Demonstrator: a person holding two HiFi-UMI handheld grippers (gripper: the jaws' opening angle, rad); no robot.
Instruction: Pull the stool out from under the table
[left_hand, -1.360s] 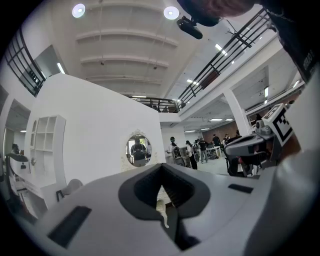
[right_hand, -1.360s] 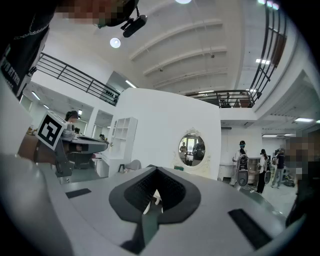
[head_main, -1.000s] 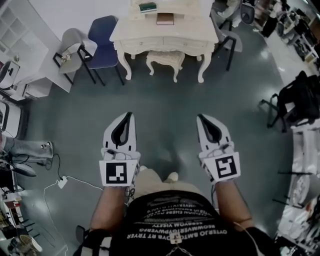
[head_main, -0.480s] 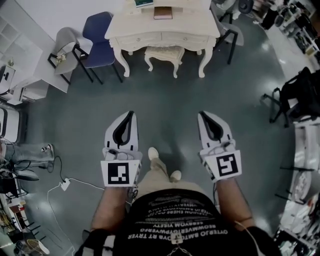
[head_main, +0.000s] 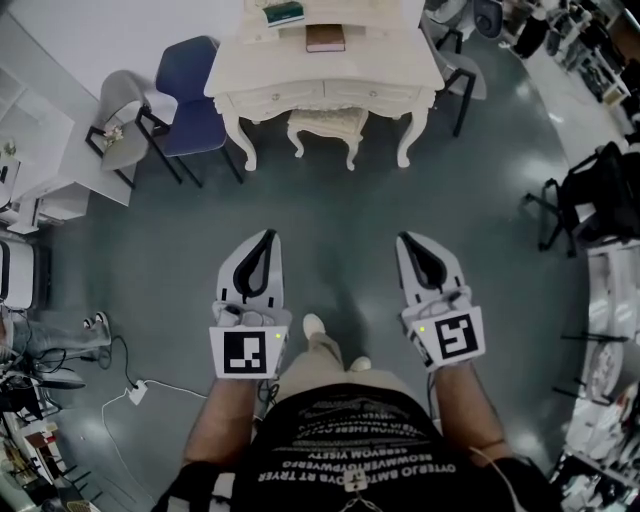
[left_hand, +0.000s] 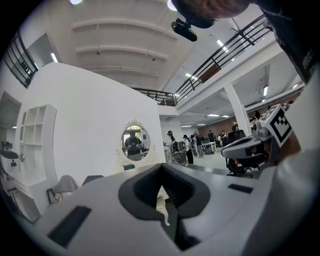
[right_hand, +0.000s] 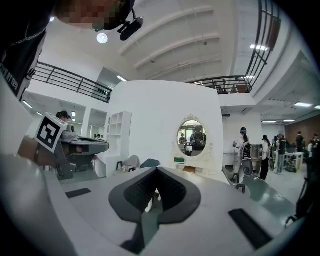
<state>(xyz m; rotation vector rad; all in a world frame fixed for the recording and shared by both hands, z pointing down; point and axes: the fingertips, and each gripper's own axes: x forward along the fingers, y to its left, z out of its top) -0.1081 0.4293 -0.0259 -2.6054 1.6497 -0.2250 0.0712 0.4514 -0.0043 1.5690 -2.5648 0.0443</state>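
Observation:
A cream stool (head_main: 327, 123) with carved legs stands tucked under the front of a cream dressing table (head_main: 325, 78) at the top of the head view. My left gripper (head_main: 269, 237) and right gripper (head_main: 406, 240) are held side by side over the grey floor, well short of the stool, both pointing toward it. Both are shut with nothing between the jaws. In the left gripper view the left gripper (left_hand: 161, 172) has only a sliver of the stool showing in the notch behind its tips. The right gripper view shows my right gripper (right_hand: 155, 174) aimed at the table's oval mirror (right_hand: 193, 138).
A blue chair (head_main: 190, 95) and a grey chair (head_main: 120, 120) stand left of the table; a dark chair (head_main: 460, 70) stands to its right. Books (head_main: 325, 37) lie on the tabletop. Cables and a power strip (head_main: 135, 390) lie at lower left. Black bags (head_main: 600, 195) sit at right.
Both grippers have moved forward with the person's step, and the table and stool have come a little nearer. The jaws stayed shut.

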